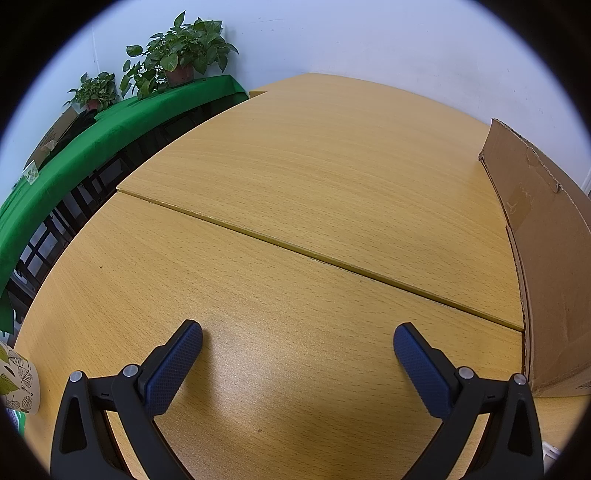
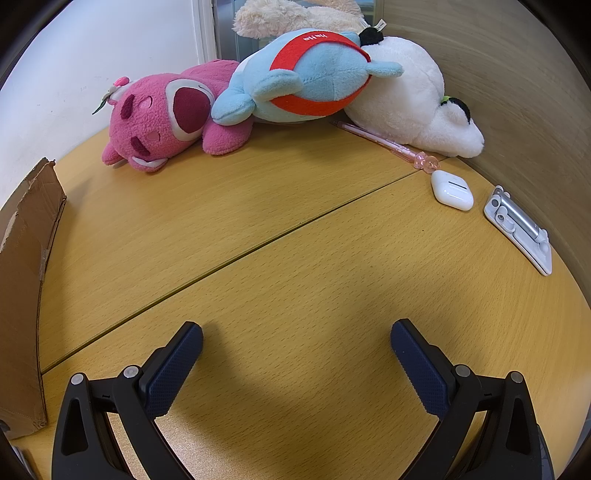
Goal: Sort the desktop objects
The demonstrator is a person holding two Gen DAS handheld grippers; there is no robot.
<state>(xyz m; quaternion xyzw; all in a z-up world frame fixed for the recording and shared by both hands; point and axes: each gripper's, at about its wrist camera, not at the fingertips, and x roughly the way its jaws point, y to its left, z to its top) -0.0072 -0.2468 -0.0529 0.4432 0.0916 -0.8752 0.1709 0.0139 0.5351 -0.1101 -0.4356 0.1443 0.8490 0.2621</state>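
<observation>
A: Left gripper?
B: Bottom centre of the left view, pointed forward over the light wooden surface, tilted down a bit. Jaws spread wide, nothing between them, blue textured pads hang over bare wood.

A: Right gripper?
B: Same pose, bottom centre of the right view. Jaws wide apart, holding nothing, own shadow on the wood under them.

A: Task things?
B: All in the right view, upper half. Pink plush bear lying upper left of centre. Light blue plush with a red band leans on it, top centre. White plush with black bits is upper right, touching the blue one. Cream fuzzy plush behind them at the top edge. Pink translucent pen lies just in front of the white plush, its end near the white earbud case. White and silver folding phone stand sits flat at the right, near the surface edge.

A: Edges, room?
B: Brown cardboard box stands along the right edge of the left view, and the same box along the left of the right view. A seam runs diagonally across the surface. Wide bare wood ahead of both grippers. In the left view the surface edge drops off at left; a leaf-print paper cup is at lower left.
</observation>
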